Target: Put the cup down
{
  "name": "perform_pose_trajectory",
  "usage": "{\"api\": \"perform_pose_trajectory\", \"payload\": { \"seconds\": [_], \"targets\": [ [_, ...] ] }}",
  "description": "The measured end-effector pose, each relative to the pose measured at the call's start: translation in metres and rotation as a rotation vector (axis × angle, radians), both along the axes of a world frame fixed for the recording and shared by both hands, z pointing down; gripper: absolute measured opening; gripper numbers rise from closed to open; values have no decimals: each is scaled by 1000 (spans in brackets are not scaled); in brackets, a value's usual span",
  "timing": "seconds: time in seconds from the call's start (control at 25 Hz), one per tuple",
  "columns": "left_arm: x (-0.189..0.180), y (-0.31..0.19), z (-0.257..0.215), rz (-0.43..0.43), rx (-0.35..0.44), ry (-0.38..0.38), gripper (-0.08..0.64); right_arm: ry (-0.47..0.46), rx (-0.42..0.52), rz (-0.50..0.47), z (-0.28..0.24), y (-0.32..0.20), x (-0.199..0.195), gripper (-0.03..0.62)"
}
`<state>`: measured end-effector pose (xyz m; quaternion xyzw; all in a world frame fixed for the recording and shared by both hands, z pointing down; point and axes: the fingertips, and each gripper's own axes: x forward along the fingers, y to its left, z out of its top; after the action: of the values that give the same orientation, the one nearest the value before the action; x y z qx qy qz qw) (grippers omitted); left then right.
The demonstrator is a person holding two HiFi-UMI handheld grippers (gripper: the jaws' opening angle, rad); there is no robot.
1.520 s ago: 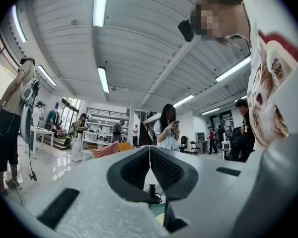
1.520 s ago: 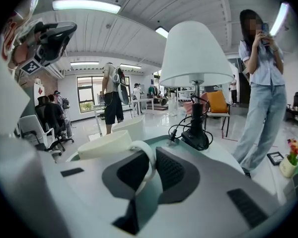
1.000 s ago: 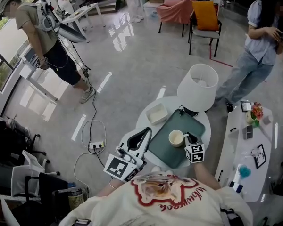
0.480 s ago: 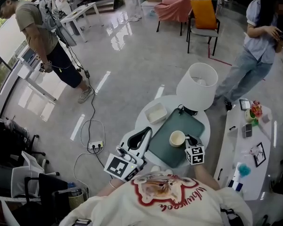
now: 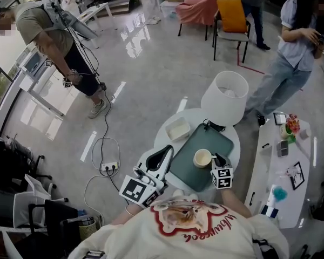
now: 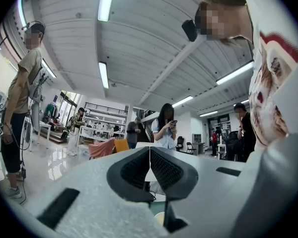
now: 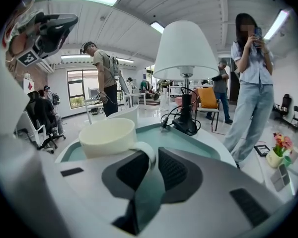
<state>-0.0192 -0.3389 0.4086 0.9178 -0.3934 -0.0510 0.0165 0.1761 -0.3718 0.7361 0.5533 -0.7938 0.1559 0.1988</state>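
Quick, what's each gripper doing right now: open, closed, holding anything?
Left gripper: closed, empty.
Right gripper: closed on the handle of the cup.

Cream cup with one loop handle, standing upright and empty on the green tray; its handle is clamped between the right gripper's jaws.

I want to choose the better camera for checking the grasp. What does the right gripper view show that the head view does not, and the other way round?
Only the right gripper view: the handle of the cup between the jaws of the right gripper. Only the head view: the power strip on the floor. Both: the cup on the green tray, and the white lamp.
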Motion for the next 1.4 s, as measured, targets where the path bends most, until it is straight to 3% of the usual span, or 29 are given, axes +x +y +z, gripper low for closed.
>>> {"api": "perform_pose_trajectory", "payload": {
  "seconds": [1.12, 1.4],
  "targets": [
    [40, 9, -1, 146, 10, 41, 17, -29, 20, 32, -22, 43, 9, 54],
    [51, 13, -4, 176, 24, 51, 17, -53, 74, 41, -51, 42, 16, 54]
  ]
}}
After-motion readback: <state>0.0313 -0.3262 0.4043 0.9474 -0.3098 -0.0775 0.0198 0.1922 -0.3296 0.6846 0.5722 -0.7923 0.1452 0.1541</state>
